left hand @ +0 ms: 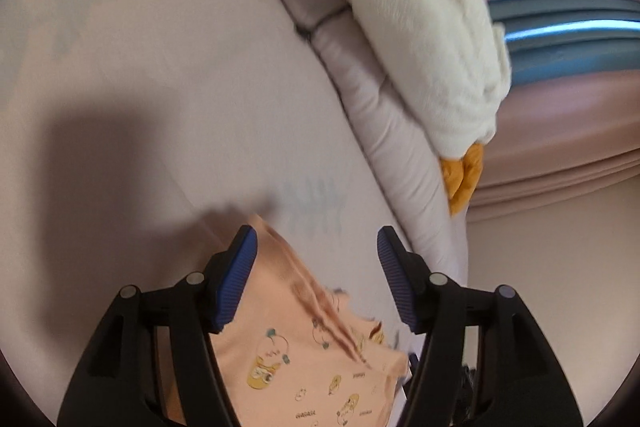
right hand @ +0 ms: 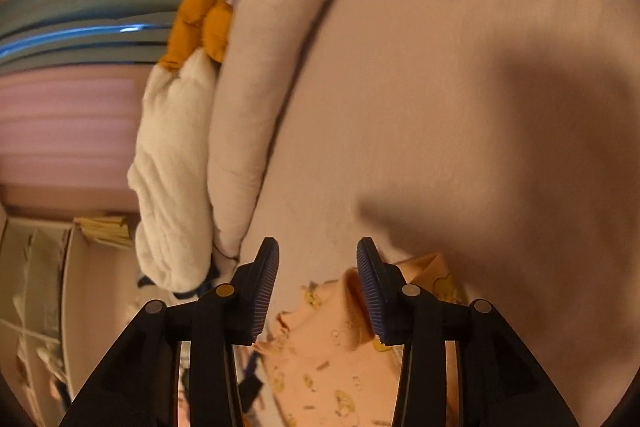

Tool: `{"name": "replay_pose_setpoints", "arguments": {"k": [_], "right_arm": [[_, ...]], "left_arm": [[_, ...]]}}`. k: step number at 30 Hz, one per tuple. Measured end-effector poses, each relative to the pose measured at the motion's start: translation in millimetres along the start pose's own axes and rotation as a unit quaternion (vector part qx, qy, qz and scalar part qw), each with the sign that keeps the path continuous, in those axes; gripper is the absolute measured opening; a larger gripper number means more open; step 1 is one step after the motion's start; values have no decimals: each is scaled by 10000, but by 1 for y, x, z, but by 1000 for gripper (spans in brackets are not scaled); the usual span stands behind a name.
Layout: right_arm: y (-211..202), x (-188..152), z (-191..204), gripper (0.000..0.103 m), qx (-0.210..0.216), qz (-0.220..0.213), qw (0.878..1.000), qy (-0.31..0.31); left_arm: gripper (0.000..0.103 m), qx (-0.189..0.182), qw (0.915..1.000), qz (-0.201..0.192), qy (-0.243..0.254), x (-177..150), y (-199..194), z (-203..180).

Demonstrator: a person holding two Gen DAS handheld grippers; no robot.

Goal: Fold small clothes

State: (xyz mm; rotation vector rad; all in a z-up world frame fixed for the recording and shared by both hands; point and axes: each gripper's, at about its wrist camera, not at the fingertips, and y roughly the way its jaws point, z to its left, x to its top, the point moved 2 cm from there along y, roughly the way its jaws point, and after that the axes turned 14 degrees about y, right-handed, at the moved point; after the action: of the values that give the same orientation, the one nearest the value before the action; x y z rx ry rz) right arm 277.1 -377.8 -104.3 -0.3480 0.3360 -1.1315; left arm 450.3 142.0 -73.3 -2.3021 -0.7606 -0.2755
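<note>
A small peach garment point(left hand: 304, 339) printed with yellow cartoon figures lies on the pale pink bed sheet point(left hand: 140, 87). My left gripper point(left hand: 316, 239) is open above it, the cloth lying between and under the blue pads point(left hand: 236, 275). In the right wrist view the same garment point(right hand: 332, 347) lies bunched below my open right gripper point(right hand: 318, 251), its right pad point(right hand: 372, 291) over a raised fold. Neither gripper holds the cloth.
A rolled pale quilt point(left hand: 372, 99) runs along the bed's edge, with a white plush toy with orange feet point(left hand: 432, 39) on it. The toy also shows in the right wrist view point(right hand: 172, 163). Beyond are pink and blue curtains point(left hand: 568, 27) and a shelf point(right hand: 48, 287).
</note>
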Motion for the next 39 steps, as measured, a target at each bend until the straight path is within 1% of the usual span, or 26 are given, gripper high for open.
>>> {"name": "replay_pose_setpoints", "arguments": {"k": [2,3,4,5,6,7,8,9,12,13,15,17,19,20,21,22,23,24,25,27,30,31,33,37,38,39], "right_arm": [[-11,-3,4,41,-42,-69,9994,-326],[-20,-12,11,41,-137,-20,9970,-757],[-22,-18,17,41,-203,36,9942,-1051],[-26,-30,24,41,-304,142,9885,-1475],[-26,-38,27,41,-356,243,9843,-1711],[-24,-52,30,41,-420,514,9768,-2036],[-17,-63,30,41,-476,774,9709,-2214],[-6,-79,27,41,-639,1164,9615,-2404],[31,-106,21,41,-992,1746,9430,-2653],[45,-112,19,41,-1027,1876,9401,-2656],[71,-117,20,41,-1076,2016,9390,-2571],[95,-114,22,41,-1086,1910,9411,-2572],[106,-104,34,41,-1035,1531,9466,-2644],[108,-99,42,41,-1002,1236,9516,-2630],[104,-85,49,41,-853,793,9623,-2460],[93,-74,53,41,-599,550,9699,-2296],[80,-68,55,41,-429,396,9735,-2209],[65,-60,60,41,-196,144,9774,-2099],[55,-57,61,41,-106,66,9784,-2065],[33,-54,58,41,-25,116,9785,-2060],[-4,-59,43,41,-189,229,9735,-2268],[-26,-62,34,41,-190,259,9713,-2358],[-52,-69,20,41,-219,320,9687,-2452],[-83,-89,-4,41,-392,392,9626,-2653],[-74,-96,-2,41,-445,403,9618,-2672],[-78,-101,-12,41,-544,480,9592,-2731]], "left_arm": [[62,75,9999,15,154,-2,-10,2],[61,153,9991,90,372,-6,-15,-1],[61,252,9978,155,593,-9,-20,-4],[61,287,9952,181,913,-17,-29,-9],[61,287,9928,232,1139,-23,-34,-12],[61,276,9910,292,1273,-28,-27,-18],[61,182,9883,422,1457,-39,-31,-20],[61,126,9863,533,1559,-46,-29,-20],[61,34,9791,802,1870,-72,-32,-19],[61,24,9766,881,1963,-78,-32,-19],[61,3,9701,1045,2193,-94,-33,-19],[61,3,9652,1170,2338,-104,-33,-15],[61,40,9635,1236,2374,-110,-36,-8],[61,43,9639,1232,2360,-110,-39,-4],[61,51,9650,1210,2327,-110,-43,1],[61,54,9658,1195,2301,-109,-46,5],[61,89,9667,1162,2279,-108,-49,9],[61,132,9671,1119,2279,-108,-53,13],[61,135,9671,1093,2292,-108,-57,14],[61,140,9677,1037,2292,-108,-65,18],[61,86,9695,976,2247,-112,-73,22],[61,88,9696,967,2245,-115,-76,24],[61,78,9696,959,2248,-121,-79,24],[61,50,9665,963,2380,-133,-83,20],[61,69,9652,965,2431,-136,-83,18],[61,70,9644,966,2461,-139,-82,17]]}}
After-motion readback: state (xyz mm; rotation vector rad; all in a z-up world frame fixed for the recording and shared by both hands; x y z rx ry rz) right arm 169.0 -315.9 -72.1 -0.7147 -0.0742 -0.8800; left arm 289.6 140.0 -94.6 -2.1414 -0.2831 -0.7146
